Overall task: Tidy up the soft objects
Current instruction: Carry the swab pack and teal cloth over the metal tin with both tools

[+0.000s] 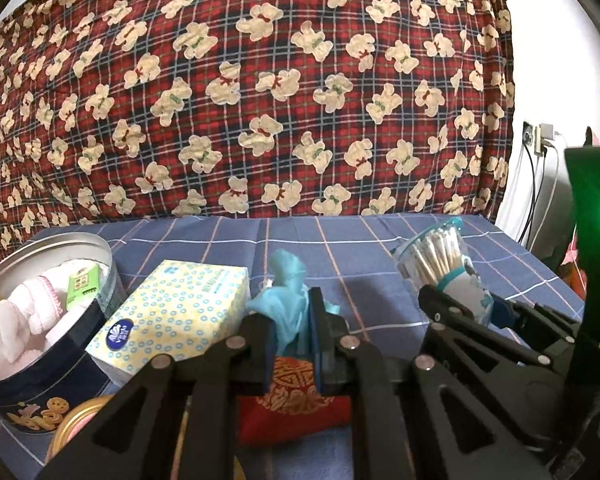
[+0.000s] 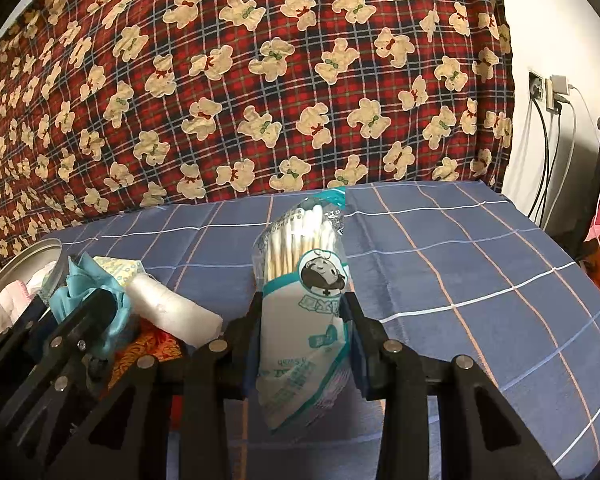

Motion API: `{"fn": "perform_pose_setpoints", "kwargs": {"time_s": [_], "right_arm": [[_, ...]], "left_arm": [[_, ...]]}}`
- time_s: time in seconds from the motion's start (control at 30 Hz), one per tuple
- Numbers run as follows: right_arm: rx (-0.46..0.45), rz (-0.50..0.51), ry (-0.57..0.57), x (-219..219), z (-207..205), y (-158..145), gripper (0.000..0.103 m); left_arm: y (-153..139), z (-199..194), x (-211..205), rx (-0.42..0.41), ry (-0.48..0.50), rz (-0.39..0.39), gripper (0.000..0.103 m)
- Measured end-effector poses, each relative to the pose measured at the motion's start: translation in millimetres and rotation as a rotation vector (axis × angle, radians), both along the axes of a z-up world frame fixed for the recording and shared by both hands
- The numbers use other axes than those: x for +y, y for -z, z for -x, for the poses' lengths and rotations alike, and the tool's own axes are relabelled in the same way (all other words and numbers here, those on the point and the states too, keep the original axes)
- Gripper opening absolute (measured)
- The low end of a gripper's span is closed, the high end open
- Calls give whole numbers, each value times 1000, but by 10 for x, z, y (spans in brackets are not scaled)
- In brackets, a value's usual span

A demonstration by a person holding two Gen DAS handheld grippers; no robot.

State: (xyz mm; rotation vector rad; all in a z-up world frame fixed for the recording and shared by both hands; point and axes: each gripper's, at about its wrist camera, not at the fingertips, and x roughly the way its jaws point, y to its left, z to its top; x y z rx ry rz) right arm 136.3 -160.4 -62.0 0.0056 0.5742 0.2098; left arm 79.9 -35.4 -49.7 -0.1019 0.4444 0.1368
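A teal cloth [image 1: 288, 300] was pinched in the left tool [image 1: 292, 340] above a red embroidered pouch [image 1: 296, 400], while the right tool [image 2: 304, 344] clamped a bag of cotton swabs [image 2: 304, 280] upright over the blue checked surface [image 2: 480, 272]; a tissue box [image 1: 172, 312] and a round tin [image 1: 60, 356] of rolled towels lay left

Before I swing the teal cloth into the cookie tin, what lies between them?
The tissue box lies between the teal cloth in the left gripper and the cookie tin, in the left wrist view.
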Motion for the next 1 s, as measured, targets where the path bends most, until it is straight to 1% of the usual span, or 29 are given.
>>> {"fn": "perform_pose_setpoints", "kwargs": {"time_s": [0.27, 0.47, 1.0], "right_arm": [[-12, 7, -3, 24, 34, -12, 40], [-25, -1, -6, 44, 95, -27, 40], [-45, 3, -23, 125, 188, -32, 40]], "left_arm": [[-1, 24, 45, 5, -24, 5, 12], [-14, 82, 79, -15, -31, 8, 12], [-24, 177, 168, -38, -41, 40, 12]]}}
